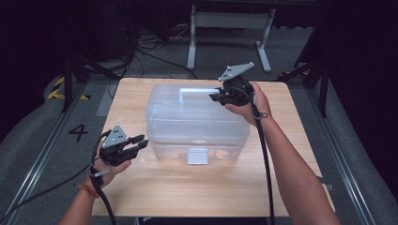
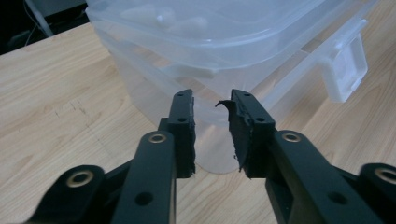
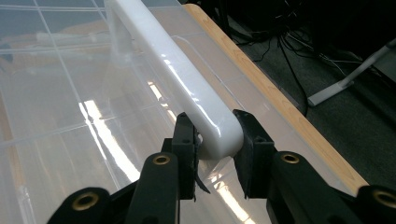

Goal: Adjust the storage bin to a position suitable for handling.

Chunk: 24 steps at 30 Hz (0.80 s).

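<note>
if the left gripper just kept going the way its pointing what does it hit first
Most likely the clear plastic box: the left gripper aims at its lower corner, jaws apart with nothing between them. How near it is cannot be told.

The person's left hand (image 1: 109,165) holds the left gripper (image 1: 141,142) low at the near left, wrist bent so the jaws point level toward the right, standing a narrow gap apart with nothing pressed between the pads. The right forearm reaches long and straight to the far side, where the right hand (image 1: 248,105) holds the right gripper (image 1: 215,95) with its jaws pointing left, clamped on a white handle (image 3: 187,88).
</note>
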Motion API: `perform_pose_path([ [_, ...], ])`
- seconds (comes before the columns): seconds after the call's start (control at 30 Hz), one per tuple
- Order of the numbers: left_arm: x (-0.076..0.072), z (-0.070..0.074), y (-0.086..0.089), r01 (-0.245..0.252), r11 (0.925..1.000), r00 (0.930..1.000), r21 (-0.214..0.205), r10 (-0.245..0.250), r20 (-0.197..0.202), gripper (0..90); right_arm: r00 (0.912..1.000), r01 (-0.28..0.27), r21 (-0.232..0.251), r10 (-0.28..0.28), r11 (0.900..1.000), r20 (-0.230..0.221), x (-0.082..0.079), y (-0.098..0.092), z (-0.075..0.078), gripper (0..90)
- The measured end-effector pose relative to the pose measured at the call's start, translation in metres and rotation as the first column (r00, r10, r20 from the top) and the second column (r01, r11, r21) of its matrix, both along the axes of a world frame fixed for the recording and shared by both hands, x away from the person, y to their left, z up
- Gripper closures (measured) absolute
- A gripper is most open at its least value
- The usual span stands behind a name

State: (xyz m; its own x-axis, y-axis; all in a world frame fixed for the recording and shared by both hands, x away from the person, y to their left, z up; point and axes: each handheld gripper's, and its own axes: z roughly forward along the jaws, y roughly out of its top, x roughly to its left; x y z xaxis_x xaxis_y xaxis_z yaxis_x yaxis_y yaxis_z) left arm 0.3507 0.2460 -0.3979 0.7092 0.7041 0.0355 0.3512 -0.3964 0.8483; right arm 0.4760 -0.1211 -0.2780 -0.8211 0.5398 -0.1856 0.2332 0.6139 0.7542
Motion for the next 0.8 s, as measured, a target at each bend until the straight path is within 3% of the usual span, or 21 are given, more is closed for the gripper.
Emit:
perform_pose_path([
  [0.23,0.006,-0.0017,-0.0061,0.003,1.0,1.0,-0.001,-0.003,0.004,80.7,1.0,-0.004,-0.002,0.004,1.0,0.003,0.0011,-0.0003,0.0009,72.3],
  [0.53,0.0093,-0.0021,-0.0042,-0.017,0.9992,0.9998,-0.036,0.017,0.005,84.6,1.0,-0.006,-0.01,0.006,0.9999,0.005,0.0003,0.0001,0.0012,72.2],
  [0.8,0.0105,-0.0011,-0.0055,-0.02,0.9995,0.9997,-0.024,0.021,0.012,86.1,0.9999,0.0,-0.006,0.0,1.0,0.012,-0.0011,0.0,-0.0005,69.5],
])
